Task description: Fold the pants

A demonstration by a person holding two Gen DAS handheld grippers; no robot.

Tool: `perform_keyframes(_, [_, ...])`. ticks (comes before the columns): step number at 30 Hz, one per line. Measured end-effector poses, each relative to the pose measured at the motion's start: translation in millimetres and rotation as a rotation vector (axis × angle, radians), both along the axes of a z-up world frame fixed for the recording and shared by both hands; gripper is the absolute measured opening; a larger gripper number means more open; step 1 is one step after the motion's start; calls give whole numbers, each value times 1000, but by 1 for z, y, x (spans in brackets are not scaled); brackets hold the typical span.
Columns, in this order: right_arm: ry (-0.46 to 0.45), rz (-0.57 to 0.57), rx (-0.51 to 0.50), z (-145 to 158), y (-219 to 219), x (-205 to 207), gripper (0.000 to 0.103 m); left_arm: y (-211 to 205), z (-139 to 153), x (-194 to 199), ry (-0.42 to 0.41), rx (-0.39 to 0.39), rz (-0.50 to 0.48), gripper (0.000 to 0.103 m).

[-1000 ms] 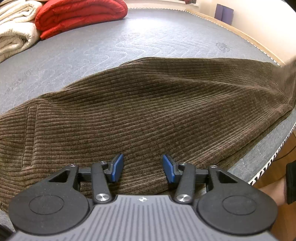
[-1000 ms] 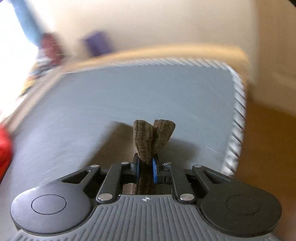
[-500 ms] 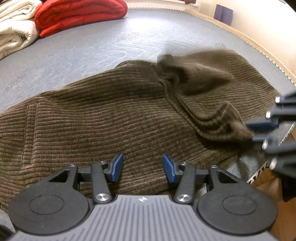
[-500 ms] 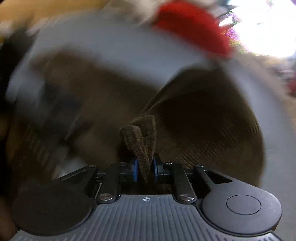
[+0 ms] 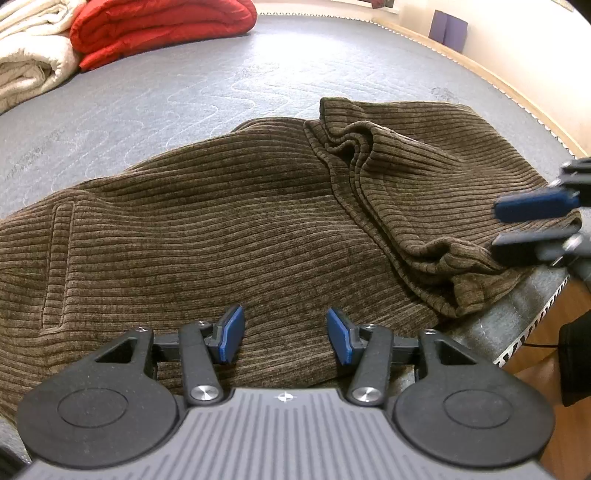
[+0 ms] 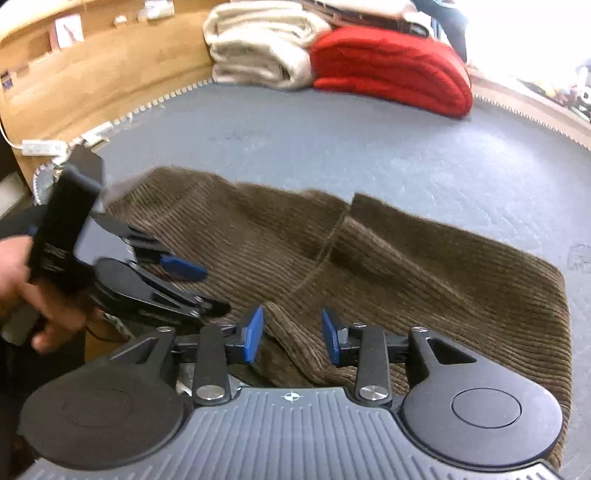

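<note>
left gripper (image 5: 284, 334) nearest in the left wrist view, jaws standing apart at a medium gap, nothing pinched, blue pads (image 5: 232, 333) hovering just over brown corduroy pants (image 5: 229, 229); cannot tell if the tips touch the cloth

right gripper (image 6: 291, 334) nearest in its own view, jaws opening, a ridge of the pants' folded edge lies between the pads but they are not pressing on it; same gripper shows at the right edge of the left wrist view (image 5: 535, 221), blurred, at the pants' folded edge

pants lie spread on grey quilted mattress (image 5: 184, 92), close to its near edge; one end is folded back over the rest, giving a bunched, creased flap (image 5: 369, 155) on the right of the left wrist view; welt pocket outline visible on the left part of the cloth

a hand (image 6: 33, 295) holds the left gripper's handle at the left of the right wrist view, blurry

mattress edge piping (image 5: 532, 332) and wood floor (image 5: 546, 347) at lower right, dark sleeve beside it

farther back: red folded blanket (image 5: 162, 22) and cream folded blanket (image 5: 33, 55) touching side by side at the far end of the mattress, well apart from the pants; wooden bed surround (image 6: 92, 74) behind; purple object (image 5: 448, 26) against the far wall
</note>
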State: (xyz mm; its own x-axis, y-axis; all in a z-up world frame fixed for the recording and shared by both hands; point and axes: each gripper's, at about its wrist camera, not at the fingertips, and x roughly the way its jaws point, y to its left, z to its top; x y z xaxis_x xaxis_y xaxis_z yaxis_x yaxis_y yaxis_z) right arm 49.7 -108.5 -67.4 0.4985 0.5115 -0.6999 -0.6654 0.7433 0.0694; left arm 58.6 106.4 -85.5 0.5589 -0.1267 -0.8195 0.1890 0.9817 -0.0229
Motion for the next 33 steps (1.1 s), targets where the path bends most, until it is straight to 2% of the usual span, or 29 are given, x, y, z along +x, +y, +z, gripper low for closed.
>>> perform_keyframes(5, [11,91,-130,-30,30,-4,36,-1,0,-1,-3,3,-1,56])
perform_keyframes(6, [-8,96,-150,-30,28,-5,32,-1,0,-1,-4,3,-1,56])
perform_keyframes(7, [-20,95,-154,-30,29,-4,18,-1,0,-1,-5,2,0,56])
perform_keyframes(8, [-24,88,-141,-27,27,-3,11,-1,0,-2,-5,1,0,56])
perform_keyframes(12, [-104,47,1,7,4,-10,9,-1,0,-1,-2,2,3,56])
perform_keyframes(14, [-91,113,21,10,-4,-20,10,-3,0,0,0,8,4,58])
perform_keyframes(17, [-20,199,-110,-19,3,-32,14,-3,-1,0,1,10,5,58])
perform_keyframes(19, [-72,205,-169,-28,12,-40,22,-2,-1,0,1,7,5,58])
perform_keyframes(21, [-125,188,-193,-26,17,-44,50,-1,-1,0,0,4,1,58])
perform_keyframes(22, [-144,176,-198,-26,20,-44,53,-1,-1,-1,-1,4,0,58])
perform_keyframes(25, [-173,187,-251,-37,29,-41,54,-1,-1,-1,-2,5,-1,58])
perform_keyframes(27, [-182,217,-304,-44,37,-42,50,-1,-1,-1,-2,5,-1,58])
perform_keyframes(28, [-182,230,-323,-48,41,-41,44,-1,-1,-1,-1,4,0,58])
perform_keyframes(29, [-184,238,-322,-47,42,-40,28,-1,-1,-1,0,2,1,58])
perform_keyframes(30, [-183,237,-294,-41,40,-37,20,-1,-1,-1,1,0,2,58])
perform_keyframes(31, [-179,199,-237,-31,35,-28,19,0,-1,-1,2,-1,3,58])
perform_keyframes(33, [-177,45,-60,1,13,-9,18,0,0,0,6,-3,5,58])
